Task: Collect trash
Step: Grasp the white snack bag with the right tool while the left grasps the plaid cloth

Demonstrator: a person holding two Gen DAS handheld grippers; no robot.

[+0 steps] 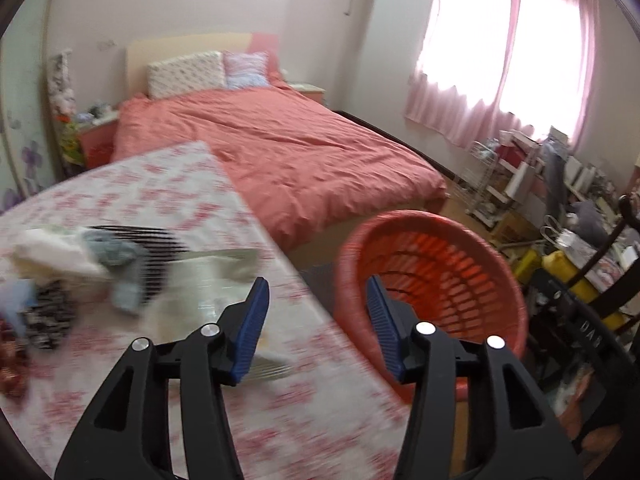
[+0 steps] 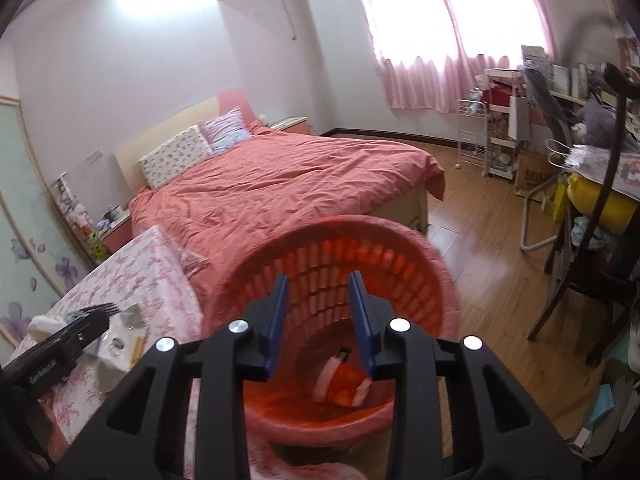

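Left gripper (image 1: 316, 312): jaws parted, empty; table litter (image 1: 80, 264) lies far-left of it, nearer this hand. Right gripper (image 2: 318, 312): parted, empty, over red basket (image 2: 400, 236).

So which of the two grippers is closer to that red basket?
The right gripper. It hangs just over the red basket, jaws open above a wrapper inside. The left gripper is over the table edge beside the basket, open and empty.
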